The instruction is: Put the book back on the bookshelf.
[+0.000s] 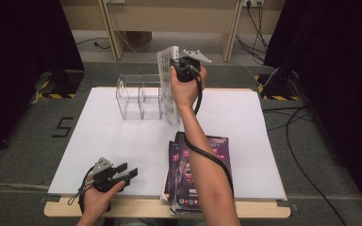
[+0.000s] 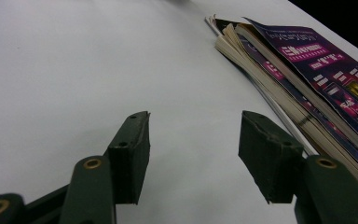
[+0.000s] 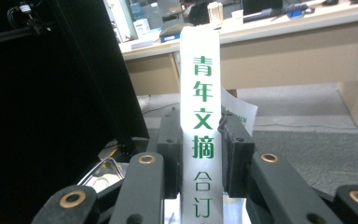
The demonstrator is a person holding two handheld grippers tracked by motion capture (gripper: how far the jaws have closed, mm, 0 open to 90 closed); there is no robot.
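We see a grey carpet floor (image 1: pixel 23 141) all around the white desk (image 1: pixel 122 141). Behind the desk stands a wooden bench (image 1: pixel 169 19), with black curtains (image 1: pixel 23 37) beside it and cables (image 1: pixel 306 141) nearby.

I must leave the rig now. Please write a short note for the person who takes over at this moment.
Right claw: shut on the spine of the white book, held upright above the table at the right side of the clear rack.
Left claw: open, holding nothing, low over the white table near its front edge.
Magazine stack: lying flat near the front edge.
Done: one book lifted.
Left: stand it in the rack, probably then the stack.
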